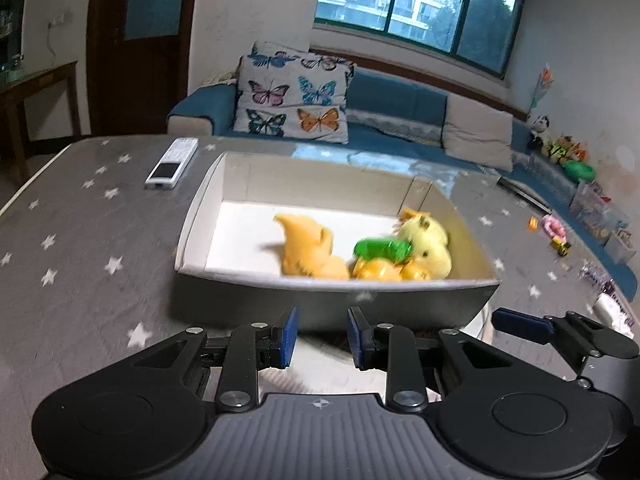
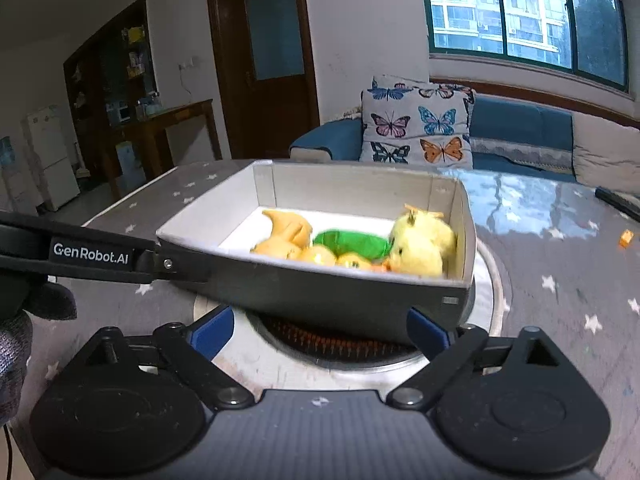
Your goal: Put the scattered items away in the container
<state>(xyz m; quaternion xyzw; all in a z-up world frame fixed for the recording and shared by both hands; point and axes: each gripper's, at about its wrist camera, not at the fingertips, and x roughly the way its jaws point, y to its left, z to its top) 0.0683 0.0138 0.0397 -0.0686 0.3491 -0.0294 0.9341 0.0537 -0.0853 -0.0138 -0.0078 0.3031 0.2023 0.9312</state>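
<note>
A grey cardboard box (image 1: 332, 304) with a white inside stands on the star-patterned table. It also shows in the right wrist view (image 2: 320, 292). In it lie an orange soft toy (image 1: 308, 244), a green toy (image 1: 380, 249), a yellow plush chick (image 1: 428, 240) and small yellow-orange round pieces (image 1: 378, 270). My left gripper (image 1: 322, 334) is open and empty, just in front of the box's near wall. My right gripper (image 2: 320, 330) is open wide and empty, in front of the box's near wall. The left gripper's arm (image 2: 92, 256) reaches the box's left corner.
A white remote (image 1: 172, 164) lies left of the box. Small items (image 1: 554, 232) lie scattered at the table's right edge, and an orange piece (image 2: 626, 239) lies on the table. A round recessed burner (image 2: 340, 344) sits under the box. A sofa with a butterfly cushion (image 1: 292, 94) stands behind.
</note>
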